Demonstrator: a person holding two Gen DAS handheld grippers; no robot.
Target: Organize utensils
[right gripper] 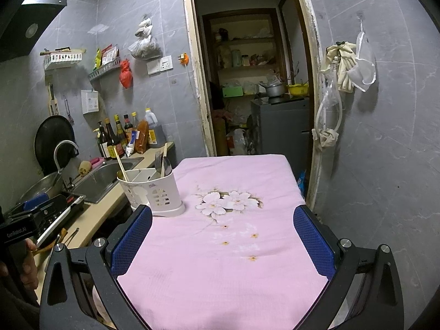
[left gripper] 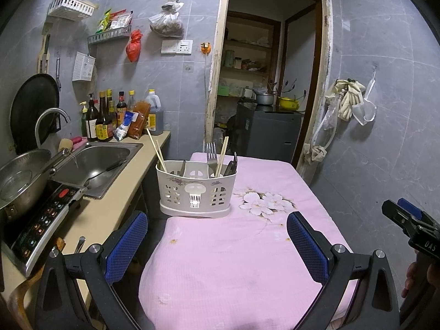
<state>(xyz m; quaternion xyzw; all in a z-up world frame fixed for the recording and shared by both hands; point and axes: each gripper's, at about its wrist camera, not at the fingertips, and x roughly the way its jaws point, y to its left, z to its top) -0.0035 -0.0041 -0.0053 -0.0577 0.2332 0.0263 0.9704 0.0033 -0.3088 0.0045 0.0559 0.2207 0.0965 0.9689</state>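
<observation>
Left claw [left gripper: 217,236]: nearest the lens in the left wrist view, its blue-padded black fingers spread wide at the bottom of the frame, holding nothing, hovering over the pink cloth.
Right claw [right gripper: 222,233]: likewise splayed and empty at the bottom of the right wrist view; its tip also shows at the right edge of the left view.
Tabletop [left gripper: 247,269]: covered by a pink quilted cloth with a white flower print at centre frame and a few small orange stains.
Utensil holder [left gripper: 195,188]: a cream perforated plastic caddy with compartments, upright at the left-hand edge of the cloth, centre of the left view, left of centre in the right view [right gripper: 154,192].
Contents: a steel fork [left gripper: 211,152] and a wooden chopstick [left gripper: 222,155] in the right-hand part, a pair of wooden chopsticks [left gripper: 156,150] leaning out at the left, dark-handled pieces [left gripper: 232,165] at the far right; I cannot tell exactly which compartment each one sits in.
Handling: the caddy looks light and stiff but top-heavy and close to the edge, so a tug could tip it. The chopsticks are thin, light and likely to roll; pinch them near the upper end. The fork is rigid and slippery; grip it flat across the neck.
Surroundings: a steel sink [left gripper: 96,165] and sauce bottles [left gripper: 110,118] on the counter at left of frame.
Progress: everything appears already stowed; sorting by kind may remain.
</observation>
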